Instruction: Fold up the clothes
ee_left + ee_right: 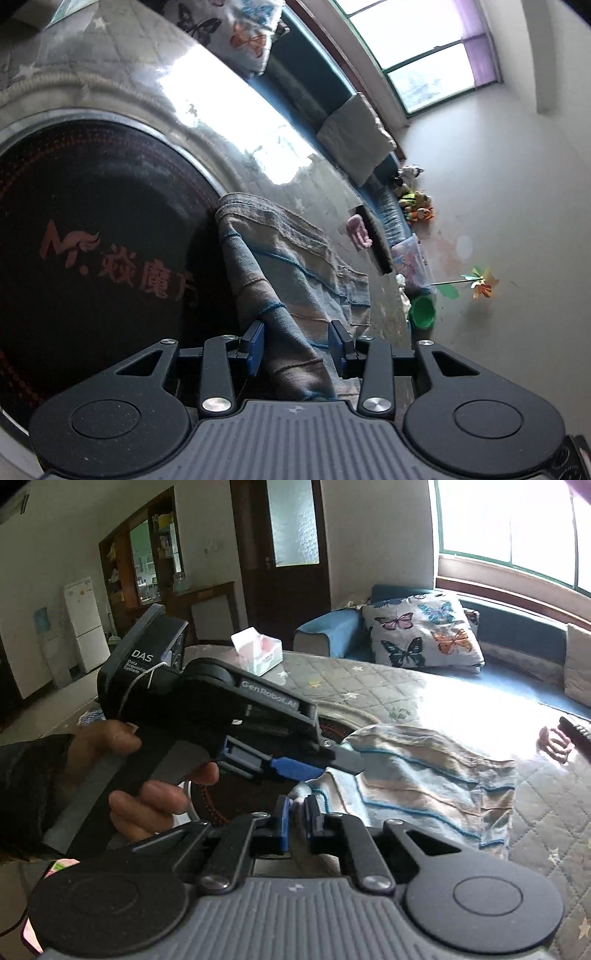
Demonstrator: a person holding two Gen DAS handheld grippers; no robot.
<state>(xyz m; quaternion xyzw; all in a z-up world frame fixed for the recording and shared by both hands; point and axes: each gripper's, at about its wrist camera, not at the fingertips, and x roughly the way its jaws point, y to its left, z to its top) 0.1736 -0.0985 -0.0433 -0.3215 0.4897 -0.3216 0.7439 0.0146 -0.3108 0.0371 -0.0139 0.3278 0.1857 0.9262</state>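
Striped cloth (417, 775) in tan, grey and blue bands, spread rumpled across the quilted table cover (535, 812), partly overlapping the dark round plate (96, 236) set into the table. Near edge of the cloth lifted off the cover, draped and hanging toward the cameras.

Left gripper (297, 343): jaws parted, blue pads standing apart on either side of a hanging fold of the cloth; contact with the pads cannot be told. Seen from the right wrist view as a black handheld unit (295, 764), tip at the raised near corner of the cloth, gripped by a hand (155, 775) in a dark sleeve.

Right gripper (297, 810): jaws drawn nearly together, pinching a small tuck of the cloth's near edge between the blue pads.

Round plate: black, dotted red ring and red lettering, metal rim.

Far side of the table: white tissue box (258, 655). At the right edge of the table: another person's hand (554, 744), open, resting near the cloth but apart from it.

Beyond the table: blue couch (328, 635) under a window, carrying a butterfly pillow (424, 631).
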